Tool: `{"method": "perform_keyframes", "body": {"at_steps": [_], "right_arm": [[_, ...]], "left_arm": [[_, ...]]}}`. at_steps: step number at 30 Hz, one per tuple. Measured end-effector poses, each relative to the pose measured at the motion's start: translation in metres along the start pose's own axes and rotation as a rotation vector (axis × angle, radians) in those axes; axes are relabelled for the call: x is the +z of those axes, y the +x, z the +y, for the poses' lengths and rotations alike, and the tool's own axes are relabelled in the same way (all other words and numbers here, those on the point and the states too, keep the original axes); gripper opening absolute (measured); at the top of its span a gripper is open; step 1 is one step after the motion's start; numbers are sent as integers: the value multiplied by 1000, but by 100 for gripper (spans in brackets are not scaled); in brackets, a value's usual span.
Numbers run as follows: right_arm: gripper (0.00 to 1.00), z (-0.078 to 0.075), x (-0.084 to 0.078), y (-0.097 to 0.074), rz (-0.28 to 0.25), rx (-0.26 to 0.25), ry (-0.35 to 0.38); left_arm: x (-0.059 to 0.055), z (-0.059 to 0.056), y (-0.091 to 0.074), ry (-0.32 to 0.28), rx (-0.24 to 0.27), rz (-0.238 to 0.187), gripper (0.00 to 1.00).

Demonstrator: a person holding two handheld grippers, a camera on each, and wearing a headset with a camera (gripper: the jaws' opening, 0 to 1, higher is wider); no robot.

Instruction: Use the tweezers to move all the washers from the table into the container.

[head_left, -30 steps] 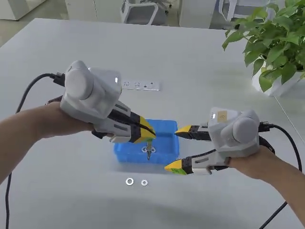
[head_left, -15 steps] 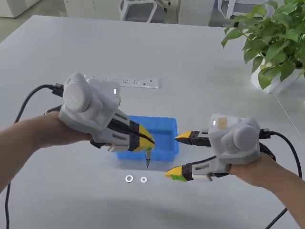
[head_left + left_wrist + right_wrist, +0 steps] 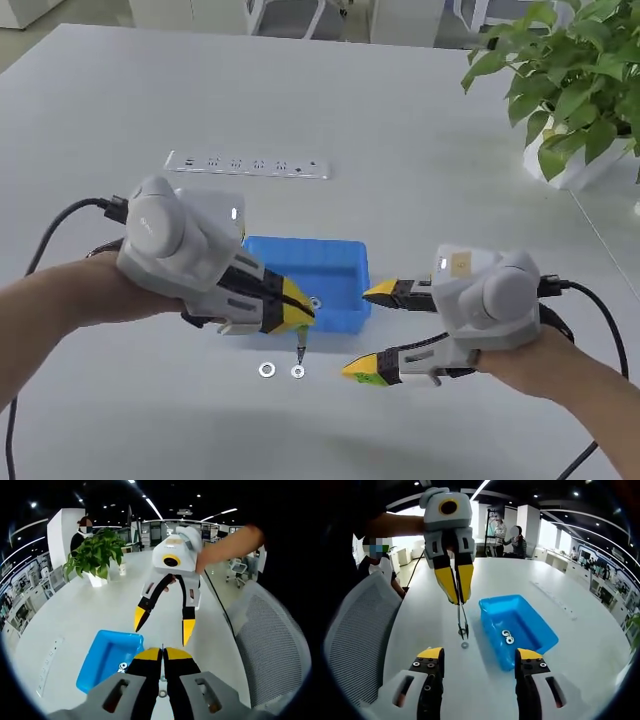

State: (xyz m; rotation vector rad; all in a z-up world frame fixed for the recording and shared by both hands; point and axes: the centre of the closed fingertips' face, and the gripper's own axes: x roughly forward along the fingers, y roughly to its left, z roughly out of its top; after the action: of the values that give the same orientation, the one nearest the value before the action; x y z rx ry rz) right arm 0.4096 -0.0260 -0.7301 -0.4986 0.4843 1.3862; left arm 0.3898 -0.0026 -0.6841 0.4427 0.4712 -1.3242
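My left gripper [image 3: 298, 310] [image 3: 163, 651] is shut on thin metal tweezers [image 3: 300, 343] [image 3: 462, 616], which point down at the table just in front of the blue container [image 3: 330, 268] [image 3: 540, 626] [image 3: 102, 662]. Two washers [image 3: 266, 370] [image 3: 297, 372] lie on the table under and left of the tweezer tips. In the right gripper view one table washer [image 3: 465, 644] lies just past the tips. Two more washers [image 3: 506, 633] [image 3: 510, 640] sit inside the container. My right gripper [image 3: 365, 331] [image 3: 479, 656] stands open to the container's right, holding nothing.
A white power strip [image 3: 247, 165] lies behind the container. A potted green plant [image 3: 575, 90] stands at the far right of the grey table. An office chair [image 3: 355, 640] and people stand beyond the table's edge.
My left gripper has carried the tweezers from over the container back toward me, down to the two washers on the table. The right gripper has stayed open beside the container.
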Motion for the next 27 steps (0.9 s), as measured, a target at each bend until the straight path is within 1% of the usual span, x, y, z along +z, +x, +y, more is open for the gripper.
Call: {"method": "perform_keyframes", "body": {"at_steps": [9,17,25,27], "right_arm": [[58,1,-5,-1,7,-2,11],[57,1,-8,-1,10,-2,15],[57,2,-7,1,11,0,13],[57,2,-7,2,11,2,14]], "left_arm": [[-8,-5,7,-14,-19,3,5],[-14,-5,9,-15,-16,14,5],[-18,-5,9,-24,-11,3,5],[-19,-6,9,-25,-14,8,5]]}}
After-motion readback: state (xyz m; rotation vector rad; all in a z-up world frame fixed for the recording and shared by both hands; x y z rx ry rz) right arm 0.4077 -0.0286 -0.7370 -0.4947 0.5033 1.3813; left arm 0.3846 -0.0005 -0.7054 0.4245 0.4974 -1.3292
